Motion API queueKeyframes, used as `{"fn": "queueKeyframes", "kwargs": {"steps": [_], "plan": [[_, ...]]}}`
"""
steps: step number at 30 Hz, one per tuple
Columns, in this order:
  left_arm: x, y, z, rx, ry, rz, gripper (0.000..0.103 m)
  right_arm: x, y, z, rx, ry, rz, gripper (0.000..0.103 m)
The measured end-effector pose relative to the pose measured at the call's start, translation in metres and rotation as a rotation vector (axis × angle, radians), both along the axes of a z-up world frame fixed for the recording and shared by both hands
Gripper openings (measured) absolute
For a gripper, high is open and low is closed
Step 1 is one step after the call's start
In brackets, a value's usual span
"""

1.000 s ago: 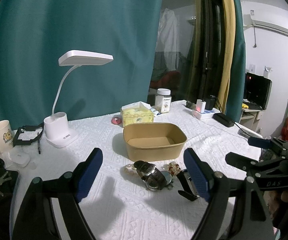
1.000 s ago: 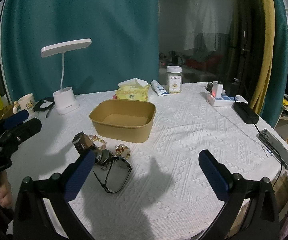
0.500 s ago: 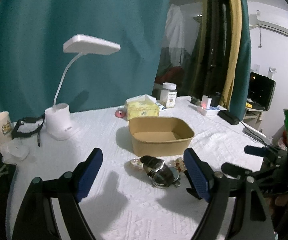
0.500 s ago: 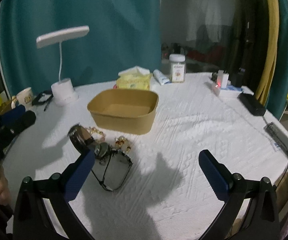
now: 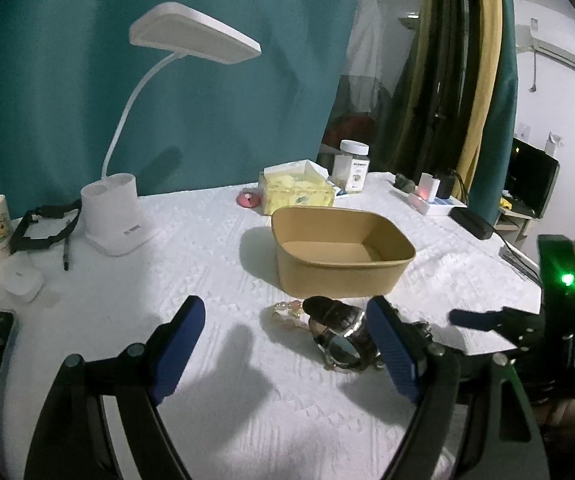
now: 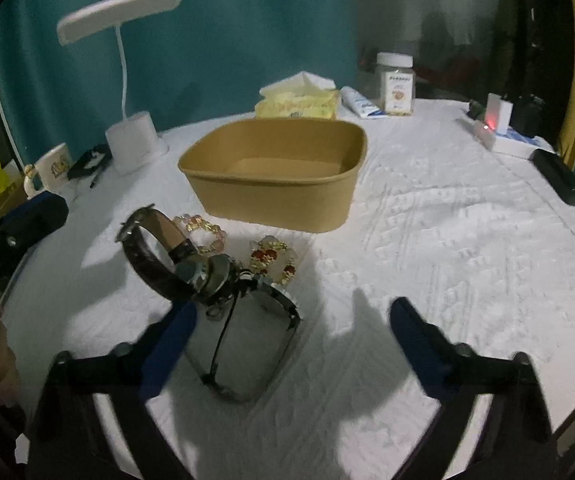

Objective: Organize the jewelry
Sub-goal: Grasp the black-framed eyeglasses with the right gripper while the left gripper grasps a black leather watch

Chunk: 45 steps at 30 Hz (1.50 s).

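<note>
While the right tongs [image 6: 291, 336] narrow emptily above the glasses [image 6: 243, 344], left tongs [image 5: 283, 344] gape, empty; better grip the watch [image 6: 175, 260] squarely.

One brown paper box [image 6: 275, 184], one wristwatch [image 6: 167, 258], two bead bracelets [image 6: 201, 232] and one pair of glasses [image 6: 247, 344] are visible. One desk lamp [image 6: 127, 80], one mug [image 6: 49, 170], one tissue pack [image 6: 297, 102] and one jar [image 6: 395, 82] stand behind.

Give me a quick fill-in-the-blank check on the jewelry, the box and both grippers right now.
1. The brown paper box holds ____.
2. The wristwatch has a dark ____ strap.
3. The sunglasses lie between the fingers of the ____ gripper, whose jaws are closing.
4. The left gripper grips ____.

Missing: nothing; brown; right; nothing
</note>
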<state>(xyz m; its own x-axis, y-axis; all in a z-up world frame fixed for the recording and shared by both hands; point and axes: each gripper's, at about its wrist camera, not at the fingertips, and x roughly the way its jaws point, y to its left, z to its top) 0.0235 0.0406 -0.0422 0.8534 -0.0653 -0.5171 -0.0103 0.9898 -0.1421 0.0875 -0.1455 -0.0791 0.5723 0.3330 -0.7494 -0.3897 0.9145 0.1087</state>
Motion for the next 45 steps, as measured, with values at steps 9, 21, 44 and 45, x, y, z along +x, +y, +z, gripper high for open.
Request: {"fn": "queueKeyframes", "kwargs": {"steps": [9, 21, 44, 45], "plan": [[0.022, -0.02, -0.004, 0.011, 0.042, -0.045, 0.083, 0.005, 0.014, -0.015, 0.014, 0.05, 0.093, 0.037], [0.055, -0.044, -0.029, 0.002, 0.187, -0.082, 0.063, 0.013, -0.022, -0.002, 0.094, 0.019, 0.085, 0.035], [0.059, -0.061, 0.011, 0.093, 0.099, -0.11, 0.022, 0.034, -0.057, 0.018, 0.15, -0.043, 0.055, 0.036], [0.06, -0.061, 0.015, 0.097, 0.09, -0.111, 0.022, 0.035, -0.056, 0.02, 0.15, -0.049, 0.058, 0.035]]}}
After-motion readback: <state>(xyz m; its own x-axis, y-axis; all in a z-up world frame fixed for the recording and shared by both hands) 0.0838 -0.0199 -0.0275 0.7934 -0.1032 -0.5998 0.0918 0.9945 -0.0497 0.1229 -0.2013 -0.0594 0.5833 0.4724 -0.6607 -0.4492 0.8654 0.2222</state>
